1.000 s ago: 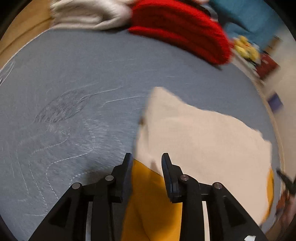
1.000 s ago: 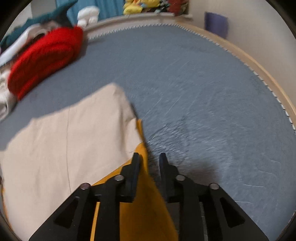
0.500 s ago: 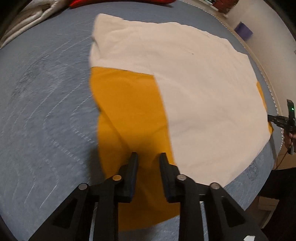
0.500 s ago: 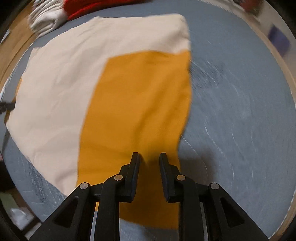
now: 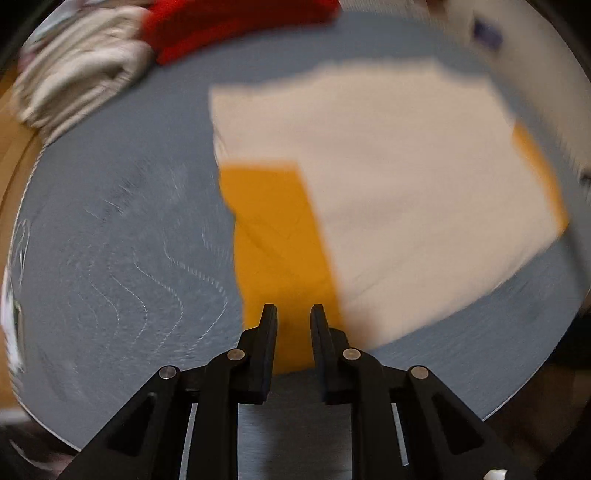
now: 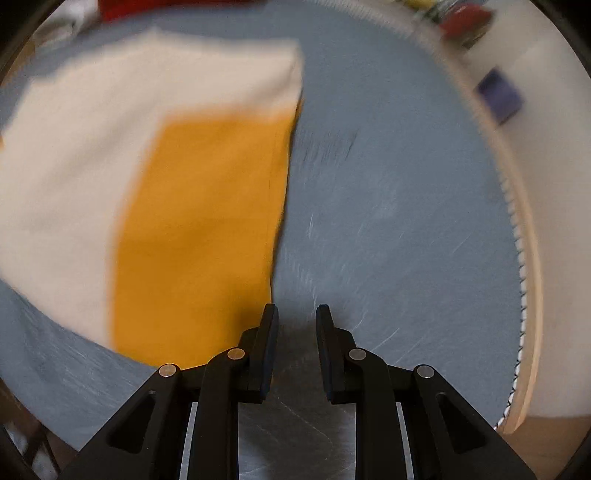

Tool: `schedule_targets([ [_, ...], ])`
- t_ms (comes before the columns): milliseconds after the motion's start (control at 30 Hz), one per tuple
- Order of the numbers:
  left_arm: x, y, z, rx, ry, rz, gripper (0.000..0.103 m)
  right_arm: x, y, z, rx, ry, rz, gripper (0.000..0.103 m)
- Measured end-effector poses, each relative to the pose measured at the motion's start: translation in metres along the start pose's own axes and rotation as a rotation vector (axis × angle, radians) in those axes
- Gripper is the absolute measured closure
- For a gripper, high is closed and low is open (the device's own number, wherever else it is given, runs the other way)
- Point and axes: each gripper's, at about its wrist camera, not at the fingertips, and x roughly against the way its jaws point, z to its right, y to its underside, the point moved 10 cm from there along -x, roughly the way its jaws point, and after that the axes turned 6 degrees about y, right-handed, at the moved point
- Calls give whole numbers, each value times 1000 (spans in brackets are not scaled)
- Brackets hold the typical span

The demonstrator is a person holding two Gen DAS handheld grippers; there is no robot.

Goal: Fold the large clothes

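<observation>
Item: cream-and-orange garment (image 5: 388, 177), lying flat on a grey-blue quilted mat (image 5: 122, 229). Its cream layer was folded over the orange one, leaving an orange band (image 5: 277, 240) exposed at the left side in the left wrist view and another orange strip (image 5: 535, 177) at the far right edge. In the right wrist view the same garment (image 6: 74, 166) filled the left half of the mat (image 6: 388, 203).

Left gripper (image 5: 293, 314): above the near end of the orange band, jaws a narrow gap apart, having just been closing, with no cloth pinched between them.

Right gripper (image 6: 295, 314): above bare mat just right of the garment's near right edge, jaws a narrow gap apart, empty.

Other stock: red knit garment (image 5: 236, 22) and cream folded bundle (image 5: 74, 77) at the far left of the mat; a purple block (image 6: 498, 94) beyond the mat's stitched rim. Both views were motion-blurred.
</observation>
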Motion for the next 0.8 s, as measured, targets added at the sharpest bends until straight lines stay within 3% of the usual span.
schedule_targets([
  [67,30,-9,16,112,69,123,87,44,-15,1,-83,13,103,78],
  [167,38,-9,28,302,180,220,87,98,-27,-10,-218,-66,220,72],
  [300,-4,32,33,482,247,170,87,125,-9,-70,-268,-179,279,65],
  [400,-36,47,39,516,263,112,87,105,9,-113,-183,-169,247,66],
  [500,-41,41,30,576,293,120,86,94,5,-135,-139,-191,228,66],
  [633,-48,50,14,747,380,123,53,96,-9,-141,-87,-158,263,66],
  [800,-80,57,-2,917,430,103,53,96,-7,-153,-100,-189,247,66],
])
